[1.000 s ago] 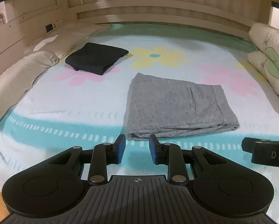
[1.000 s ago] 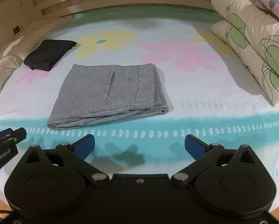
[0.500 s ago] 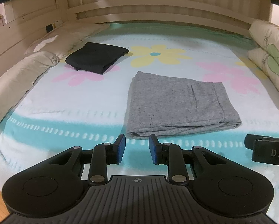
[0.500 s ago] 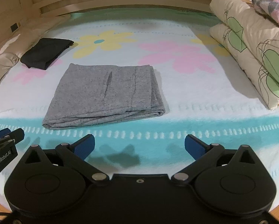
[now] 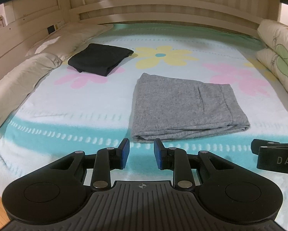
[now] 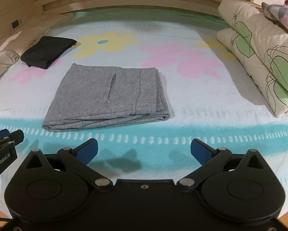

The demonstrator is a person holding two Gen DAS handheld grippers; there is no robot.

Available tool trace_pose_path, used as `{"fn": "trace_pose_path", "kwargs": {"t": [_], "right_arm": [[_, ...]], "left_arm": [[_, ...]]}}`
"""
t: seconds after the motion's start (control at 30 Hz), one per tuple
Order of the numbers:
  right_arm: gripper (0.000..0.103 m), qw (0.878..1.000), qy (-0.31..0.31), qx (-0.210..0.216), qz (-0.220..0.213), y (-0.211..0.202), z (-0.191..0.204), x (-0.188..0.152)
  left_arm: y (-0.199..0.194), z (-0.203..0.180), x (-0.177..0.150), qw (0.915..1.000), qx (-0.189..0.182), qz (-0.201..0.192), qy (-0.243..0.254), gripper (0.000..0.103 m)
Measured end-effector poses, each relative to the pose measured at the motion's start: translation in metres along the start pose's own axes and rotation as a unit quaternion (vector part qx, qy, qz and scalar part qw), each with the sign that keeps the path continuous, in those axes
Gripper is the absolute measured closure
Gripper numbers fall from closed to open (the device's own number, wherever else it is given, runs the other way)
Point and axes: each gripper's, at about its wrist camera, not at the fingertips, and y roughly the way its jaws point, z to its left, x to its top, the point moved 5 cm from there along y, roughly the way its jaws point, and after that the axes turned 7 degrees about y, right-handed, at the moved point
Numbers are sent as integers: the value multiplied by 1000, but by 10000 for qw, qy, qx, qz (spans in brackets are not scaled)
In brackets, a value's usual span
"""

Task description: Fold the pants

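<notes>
- Left wrist view: left gripper [image 5: 139,152] hangs over the near teal band of the bed cover [image 5: 97,104], jaws narrow with a gap between the pads, nothing in them. Grey pants [image 5: 184,107] lie folded into a flat rectangle just beyond the tips, apart from them. A folded black garment [image 5: 100,58] sits far left, beside the long pillows [image 5: 28,73].
- Risk here, as I judge it: a narrow pinch at the near edge could catch only the top layer, so the stack peels open when lifted.
- Right wrist view: right gripper [image 6: 144,150] spread wide, empty, over the same teal band. Pants [image 6: 109,98] sit centre-left, near corner layers showing loose edges; rolled quilts [image 6: 259,53] stand well apart on the right.
- Risk: dragging either corner could skew or rumple the fold on the fuzzy cover.
- Containers: none in either view.
</notes>
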Motion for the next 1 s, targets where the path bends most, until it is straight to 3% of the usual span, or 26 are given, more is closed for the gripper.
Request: {"fn": "trace_pose_path", "kwargs": {"t": [1.0], "right_arm": [[1, 10000, -14, 69, 19, 0, 2, 0]], "left_arm": [[1, 0, -1, 10000, -5, 22, 26, 76]]}}
